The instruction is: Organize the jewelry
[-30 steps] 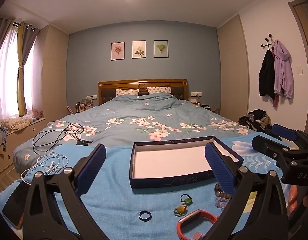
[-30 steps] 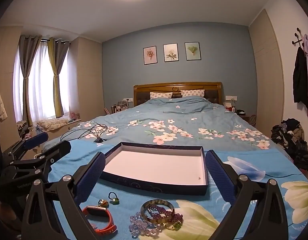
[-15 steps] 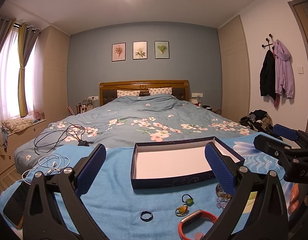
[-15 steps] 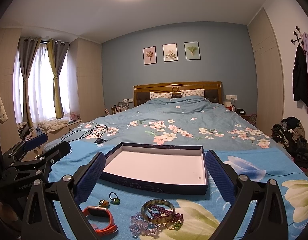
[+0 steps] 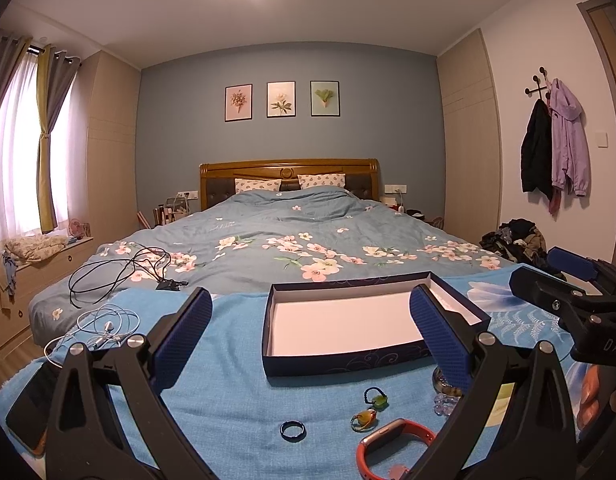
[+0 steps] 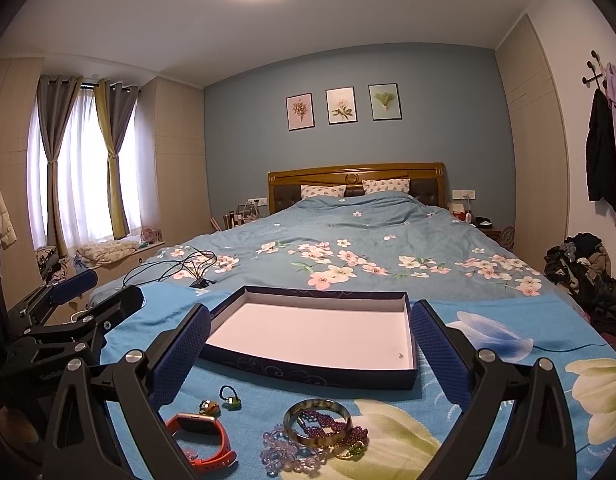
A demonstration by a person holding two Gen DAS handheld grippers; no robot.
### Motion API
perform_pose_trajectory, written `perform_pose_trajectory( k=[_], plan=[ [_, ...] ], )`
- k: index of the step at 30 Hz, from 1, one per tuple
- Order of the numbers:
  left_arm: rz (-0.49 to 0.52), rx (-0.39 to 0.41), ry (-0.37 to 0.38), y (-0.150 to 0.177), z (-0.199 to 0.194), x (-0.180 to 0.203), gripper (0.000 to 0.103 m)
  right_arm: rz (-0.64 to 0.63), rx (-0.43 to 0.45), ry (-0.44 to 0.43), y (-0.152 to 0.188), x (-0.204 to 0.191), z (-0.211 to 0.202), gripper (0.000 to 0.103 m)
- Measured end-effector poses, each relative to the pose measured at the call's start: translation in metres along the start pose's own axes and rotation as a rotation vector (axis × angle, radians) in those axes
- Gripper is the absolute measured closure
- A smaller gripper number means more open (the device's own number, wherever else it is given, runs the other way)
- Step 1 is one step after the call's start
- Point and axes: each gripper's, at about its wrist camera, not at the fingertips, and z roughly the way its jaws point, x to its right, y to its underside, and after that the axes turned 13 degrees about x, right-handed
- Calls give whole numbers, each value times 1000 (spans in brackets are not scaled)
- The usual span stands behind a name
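I have both tools hovering above the foot of the bed, over a bright blue woven cloth (image 5: 228,380) spread on the flowered duvet. My left gripper (image 5: 311,340) has its blue ribbed fingers (image 5: 184,340) spread wide with nothing between them, and my right gripper (image 6: 308,352) is spread just as wide and equally empty. Straight ahead lies the shallow navy cardboard box lid with a white inside (image 5: 347,364); from the right wrist view (image 6: 308,374) its floor is bare apart from a tiny speck near the near right corner. The jewelry sits on the cloth on my side of the box, apart from it. From the left wrist I see a small dark blue ring (image 5: 293,430), then to its right an amber bead charm (image 5: 363,419), a green bead charm on a dark loop (image 5: 376,397) and an orange-red wristband with a grey buckle (image 5: 391,446). From the right wrist the same wristband (image 6: 204,440) lies lower left, and near the middle a brown-and-gold bangle (image 6: 317,422) rests on a strand of purple beads (image 6: 327,428), touching a pale lilac crystal bracelet (image 6: 284,454). A tangle of black cable (image 5: 120,272) and white earphones (image 5: 100,328) lie well off to the left.
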Motion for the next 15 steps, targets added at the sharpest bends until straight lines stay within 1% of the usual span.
perform_pose_trajectory(
  k=[15],
  plan=[
    [2, -1, -1, 0, -1, 0, 6, 7, 0, -3, 1, -1, -2, 7]
  ],
)
